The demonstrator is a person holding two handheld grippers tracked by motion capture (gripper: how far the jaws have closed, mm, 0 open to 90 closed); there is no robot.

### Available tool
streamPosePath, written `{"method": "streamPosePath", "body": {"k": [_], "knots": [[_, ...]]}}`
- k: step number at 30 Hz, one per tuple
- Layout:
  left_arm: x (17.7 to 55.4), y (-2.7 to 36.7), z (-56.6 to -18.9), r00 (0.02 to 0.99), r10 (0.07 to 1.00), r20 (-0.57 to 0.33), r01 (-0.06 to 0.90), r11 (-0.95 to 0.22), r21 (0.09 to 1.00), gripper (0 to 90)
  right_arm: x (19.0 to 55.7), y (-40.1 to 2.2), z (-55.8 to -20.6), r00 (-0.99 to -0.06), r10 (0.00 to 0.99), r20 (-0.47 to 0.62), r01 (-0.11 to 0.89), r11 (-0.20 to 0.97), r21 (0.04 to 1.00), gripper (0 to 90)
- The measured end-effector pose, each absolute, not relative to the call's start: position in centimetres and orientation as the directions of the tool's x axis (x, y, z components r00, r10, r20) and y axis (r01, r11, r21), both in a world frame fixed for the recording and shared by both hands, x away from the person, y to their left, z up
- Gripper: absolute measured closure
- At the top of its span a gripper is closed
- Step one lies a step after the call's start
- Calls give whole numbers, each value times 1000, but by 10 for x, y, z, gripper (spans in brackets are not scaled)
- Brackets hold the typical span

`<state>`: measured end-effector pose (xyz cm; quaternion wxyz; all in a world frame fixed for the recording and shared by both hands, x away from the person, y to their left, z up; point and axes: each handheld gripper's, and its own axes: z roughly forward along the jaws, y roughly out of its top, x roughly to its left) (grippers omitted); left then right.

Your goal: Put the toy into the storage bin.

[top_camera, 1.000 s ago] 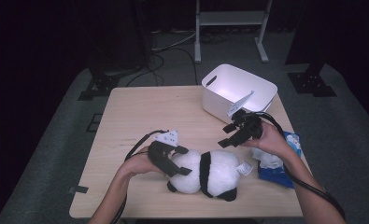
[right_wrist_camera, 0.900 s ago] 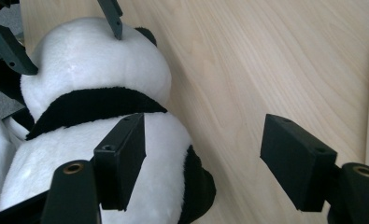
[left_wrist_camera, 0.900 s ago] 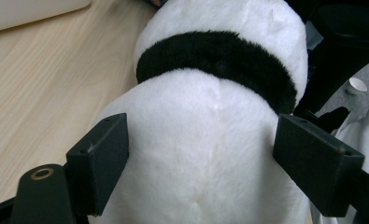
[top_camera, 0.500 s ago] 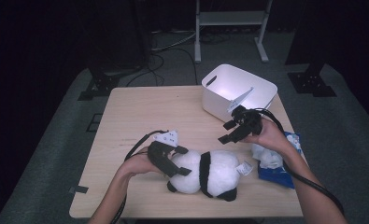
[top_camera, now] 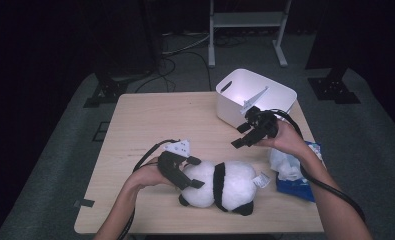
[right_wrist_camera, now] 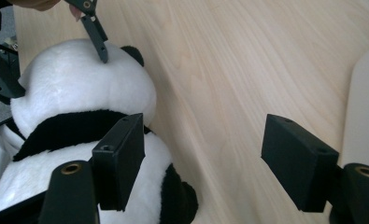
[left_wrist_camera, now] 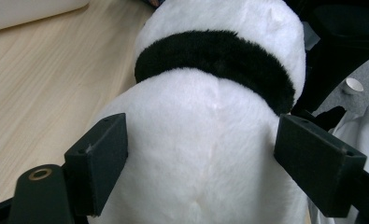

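Near the front edge of the tabletop [top_camera: 150, 120] lies the plush panda [top_camera: 220, 186], on its side, black band across its middle, with its white rump toward my left hand. My left gripper [top_camera: 185, 172] is around that end of the toy: in the left gripper view the two fingers [left_wrist_camera: 100, 158] stand on either side of the white fur, the left pad touching it and the right pad just beside it, so I cannot tell whether they truly squeeze. My right gripper [top_camera: 245, 135] hangs in the air above the tabletop, between the panda and the white bin [top_camera: 235, 107] at the far right, well clear of both. Its fingers [right_wrist_camera: 119, 158] are spread wide with nothing between them; in the right gripper view bare wood shows through the gap, and the panda lies off to the side beneath the left pad. A blue packet [top_camera: 297, 186] with crumpled white plastic lies at the right edge, just beside the panda's head end and under my right forearm.
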<state>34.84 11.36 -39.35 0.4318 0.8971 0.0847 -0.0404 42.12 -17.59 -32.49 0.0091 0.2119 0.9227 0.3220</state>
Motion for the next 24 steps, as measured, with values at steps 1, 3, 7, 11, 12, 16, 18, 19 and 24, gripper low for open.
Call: {"method": "streamPosePath", "body": {"k": [1,3,7,11,12,16,18,19,24], "knots": [[348,114,-394,982,118,-145,187,-612,768,168,422,-176,-323,-908,402,120,390,703,595,288],[349,114,-393,983,113,-142,181,-616,766,168,427,-176,-320,-910,400,113,384,705,596,288],[349,114,-394,982,114,-148,187,-613,768,167,436,-177,-315,-907,409,102,386,707,592,289],[349,114,-394,981,117,-158,196,-607,770,167,445,-177,-310,-903,420,91,387,704,595,291],[349,114,-394,981,116,-157,195,-608,770,167,446,-177,-309,-899,428,96,397,701,592,292],[349,114,-394,981,116,-154,193,-610,768,165,454,-178,-303,-892,443,87,404,697,592,296],[349,114,-394,982,115,-151,190,-612,768,162,458,-178,-301,-892,445,80,402,698,592,297],[349,114,-394,982,115,-150,189,-613,767,162,460,-178,-300,-890,449,78,405,699,589,298],[348,114,-394,982,114,-150,188,-613,767,162,470,-177,-295,-889,454,62,398,699,594,303]]}}
